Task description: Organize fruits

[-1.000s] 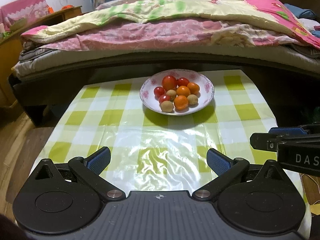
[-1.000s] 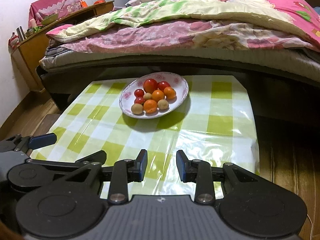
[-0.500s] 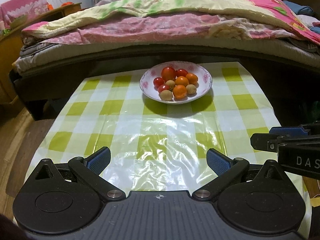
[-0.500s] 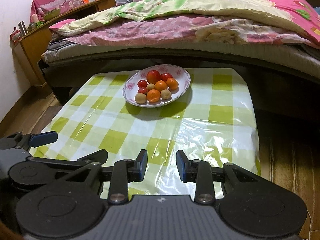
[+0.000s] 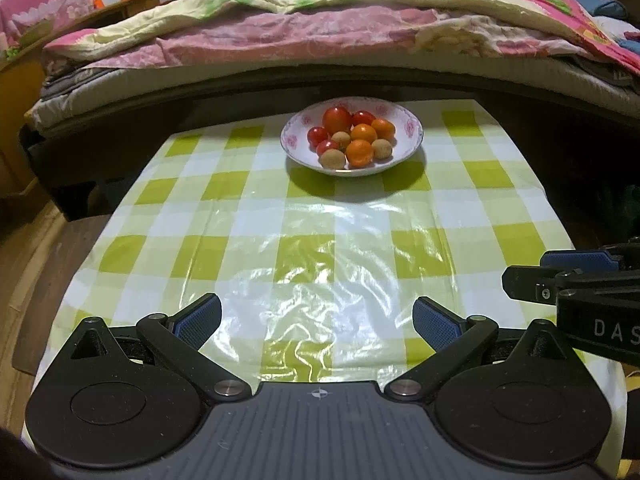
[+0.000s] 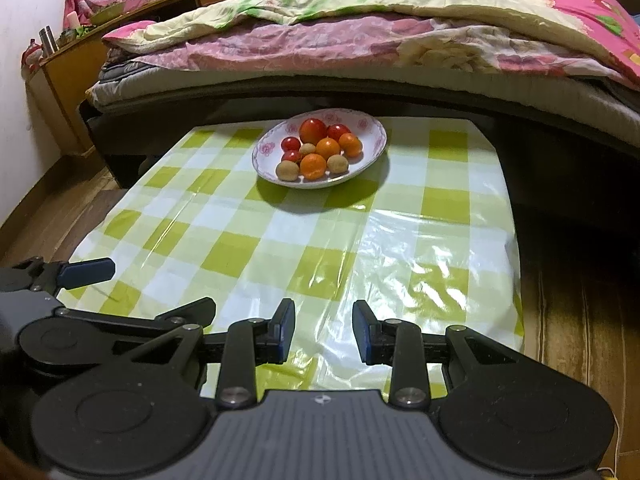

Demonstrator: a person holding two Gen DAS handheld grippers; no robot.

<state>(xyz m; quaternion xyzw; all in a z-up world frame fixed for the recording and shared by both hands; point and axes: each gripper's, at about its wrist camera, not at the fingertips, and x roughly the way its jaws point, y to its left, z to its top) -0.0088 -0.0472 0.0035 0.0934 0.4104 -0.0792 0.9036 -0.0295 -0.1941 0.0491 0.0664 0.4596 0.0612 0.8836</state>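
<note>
A white floral plate sits at the far side of the green-checked tablecloth. It holds red tomatoes, orange mandarins and small tan fruits. My left gripper is wide open and empty over the near edge. My right gripper is open with a narrower gap, empty, also at the near edge. Both are far from the plate.
A bed with pink and yellow quilts runs behind the table. A wooden cabinet stands at the left. Wooden floor lies right of the table. The right gripper shows at the left wrist view's right edge.
Both grippers have pulled back and risen, so the plate looks farther and higher in view. Neither jaw opening has changed.
</note>
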